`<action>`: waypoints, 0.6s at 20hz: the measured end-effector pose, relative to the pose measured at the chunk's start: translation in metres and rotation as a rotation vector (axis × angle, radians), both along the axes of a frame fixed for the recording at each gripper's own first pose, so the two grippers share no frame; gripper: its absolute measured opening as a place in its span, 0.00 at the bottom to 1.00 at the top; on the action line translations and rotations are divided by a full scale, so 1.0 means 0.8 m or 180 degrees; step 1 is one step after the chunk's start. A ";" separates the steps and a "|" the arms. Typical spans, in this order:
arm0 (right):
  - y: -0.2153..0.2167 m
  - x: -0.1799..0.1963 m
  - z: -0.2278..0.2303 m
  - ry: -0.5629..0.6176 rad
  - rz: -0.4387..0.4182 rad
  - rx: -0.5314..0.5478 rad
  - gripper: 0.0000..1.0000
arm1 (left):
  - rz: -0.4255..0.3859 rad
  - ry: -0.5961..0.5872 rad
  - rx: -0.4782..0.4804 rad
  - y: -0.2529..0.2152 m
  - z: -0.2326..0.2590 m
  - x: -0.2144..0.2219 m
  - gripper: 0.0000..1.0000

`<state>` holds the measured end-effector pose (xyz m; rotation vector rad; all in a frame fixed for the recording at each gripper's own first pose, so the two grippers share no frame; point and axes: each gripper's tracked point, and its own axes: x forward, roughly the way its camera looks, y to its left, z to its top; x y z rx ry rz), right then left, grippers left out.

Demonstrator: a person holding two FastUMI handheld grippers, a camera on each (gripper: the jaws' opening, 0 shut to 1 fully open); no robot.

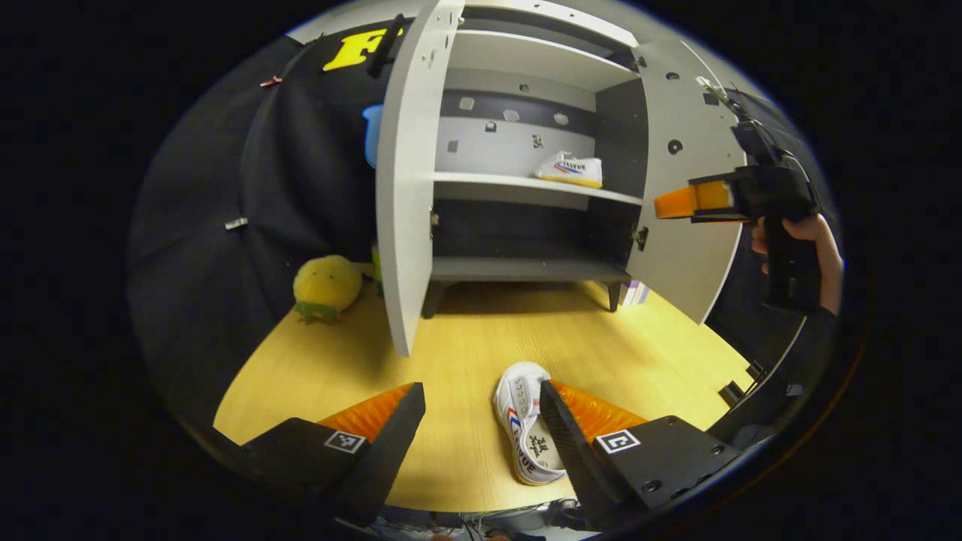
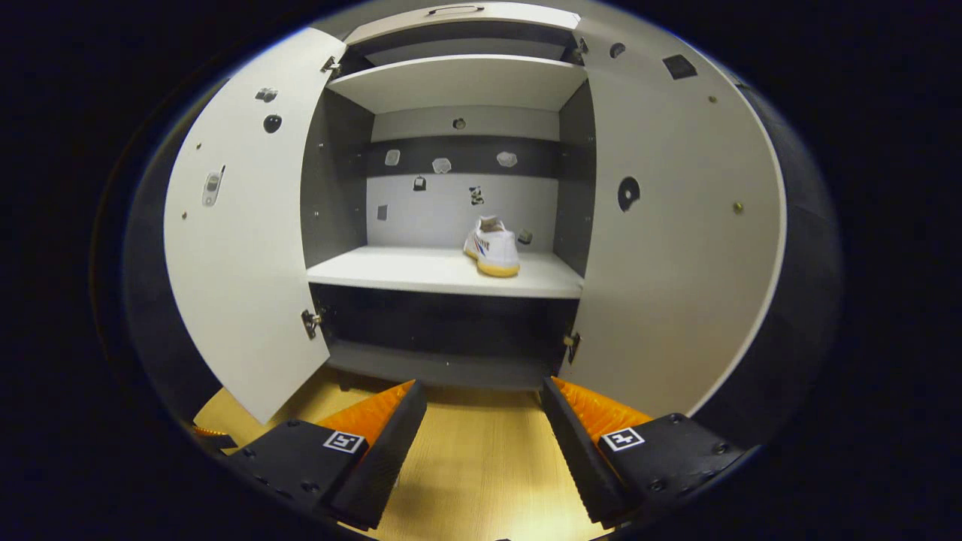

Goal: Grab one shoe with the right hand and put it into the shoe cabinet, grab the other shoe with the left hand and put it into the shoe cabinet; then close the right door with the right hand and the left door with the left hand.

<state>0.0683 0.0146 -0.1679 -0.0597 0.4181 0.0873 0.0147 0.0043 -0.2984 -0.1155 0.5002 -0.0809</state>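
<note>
With one sneaker (image 2: 492, 248) shelved and my right gripper (image 2: 481, 428) spread empty, my open left gripper (image 1: 481, 428) must straddle the second sneaker (image 1: 526, 421) at one o'clock.

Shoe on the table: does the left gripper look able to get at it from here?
Probably yes. The shoe lies on the table just ahead of the left gripper, jaws open, beside one finger, with nothing between.

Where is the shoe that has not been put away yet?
In the left gripper view, the second shoe lies on the wooden table before the open cabinet, beside the left gripper's right finger.
</note>
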 end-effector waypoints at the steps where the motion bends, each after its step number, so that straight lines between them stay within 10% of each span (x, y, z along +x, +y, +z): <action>1: -0.006 -0.019 -0.015 0.0091 -0.0025 -0.0008 0.98 | -0.0067 0.0107 -0.0043 -0.008 -0.020 0.003 0.96; 12: -0.073 -0.172 -0.103 0.0685 -0.0551 0.0053 0.99 | -0.0753 0.0727 0.0420 -0.051 -0.144 0.057 0.95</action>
